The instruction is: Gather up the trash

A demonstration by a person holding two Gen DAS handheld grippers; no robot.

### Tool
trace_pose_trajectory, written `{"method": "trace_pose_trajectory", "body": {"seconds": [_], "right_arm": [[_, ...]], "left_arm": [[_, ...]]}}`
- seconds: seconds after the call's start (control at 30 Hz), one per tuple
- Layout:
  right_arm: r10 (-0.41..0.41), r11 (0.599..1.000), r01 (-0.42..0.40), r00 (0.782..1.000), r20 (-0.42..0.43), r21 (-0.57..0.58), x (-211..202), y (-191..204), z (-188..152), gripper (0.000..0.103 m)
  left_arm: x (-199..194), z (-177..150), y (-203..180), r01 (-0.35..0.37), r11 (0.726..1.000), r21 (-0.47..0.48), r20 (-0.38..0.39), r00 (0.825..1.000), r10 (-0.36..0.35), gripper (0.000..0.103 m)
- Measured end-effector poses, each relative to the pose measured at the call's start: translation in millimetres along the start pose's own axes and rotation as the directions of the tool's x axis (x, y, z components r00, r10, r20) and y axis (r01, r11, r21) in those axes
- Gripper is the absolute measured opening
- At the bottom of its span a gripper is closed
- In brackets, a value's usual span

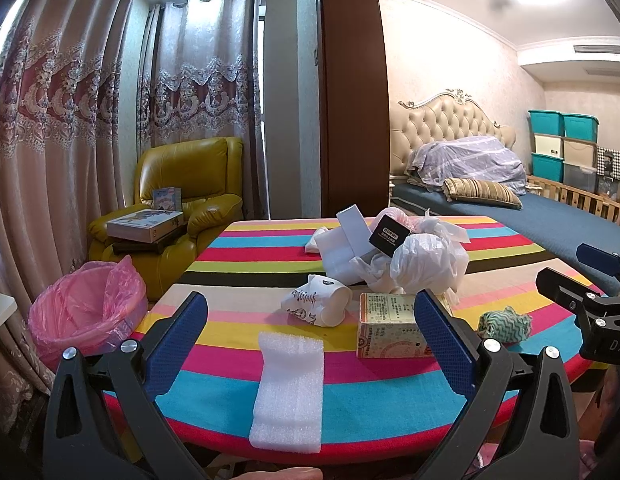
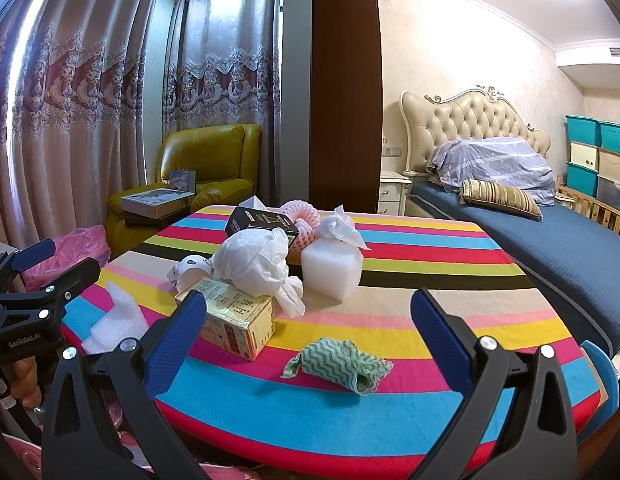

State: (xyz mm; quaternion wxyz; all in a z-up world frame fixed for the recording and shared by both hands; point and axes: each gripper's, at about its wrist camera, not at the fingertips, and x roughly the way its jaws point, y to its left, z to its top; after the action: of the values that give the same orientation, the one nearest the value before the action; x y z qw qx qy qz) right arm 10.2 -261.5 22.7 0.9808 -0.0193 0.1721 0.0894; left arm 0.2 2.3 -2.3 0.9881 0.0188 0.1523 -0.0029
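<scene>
The left gripper (image 1: 310,344) hangs with its blue-padded fingers (image 1: 177,344) spread wide and nothing between them. In the left wrist view a white foam sheet (image 1: 287,390) lies flat on the striped tablecloth (image 1: 237,240) inside that gap, toward six o'clock. At twelve o'clock from the sheet sits a crumpled printed paper cup (image 1: 318,306), and at one o'clock a yellow printed carton (image 1: 390,330), partly behind the right-side finger. Beyond them, near the table's middle, a heap gathers a knotted white plastic bag (image 1: 426,262), a black box (image 1: 390,236) and white foam pieces (image 1: 342,248). At nine o'clock of the table, on the floor, stands a bin lined with a pink bag (image 1: 85,312), in front of a yellow leather armchair (image 1: 189,184).

The right gripper (image 2: 310,336) is likewise released, its fingers (image 2: 438,336) wide apart and empty. In the right wrist view a crumpled green zigzag cloth (image 2: 342,364) lies between them on the tablecloth, touching neither. The carton sits at ten o'clock from the cloth, just behind the left-side finger, with the plastic bag resting against its far end. A white foam block (image 2: 332,268) stands at twelve o'clock, a crumpled tissue (image 2: 342,228) on top and pink foam fruit netting (image 2: 301,220) behind it. A bed (image 2: 550,248) with a striped cushion (image 2: 502,198) runs along the three o'clock side.
</scene>
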Motion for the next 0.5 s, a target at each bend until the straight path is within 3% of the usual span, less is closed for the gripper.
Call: {"method": "trace_pose_trajectory", "body": {"seconds": [0.5], "right_arm": [[0.002, 1.0, -0.002, 1.0, -0.003, 0.007, -0.4, 0.4, -3.0, 0.099]], "left_arm": [[0.0, 0.1, 0.2, 0.0, 1.0, -0.001, 0.0, 1.0, 0.0, 0.097]]}}
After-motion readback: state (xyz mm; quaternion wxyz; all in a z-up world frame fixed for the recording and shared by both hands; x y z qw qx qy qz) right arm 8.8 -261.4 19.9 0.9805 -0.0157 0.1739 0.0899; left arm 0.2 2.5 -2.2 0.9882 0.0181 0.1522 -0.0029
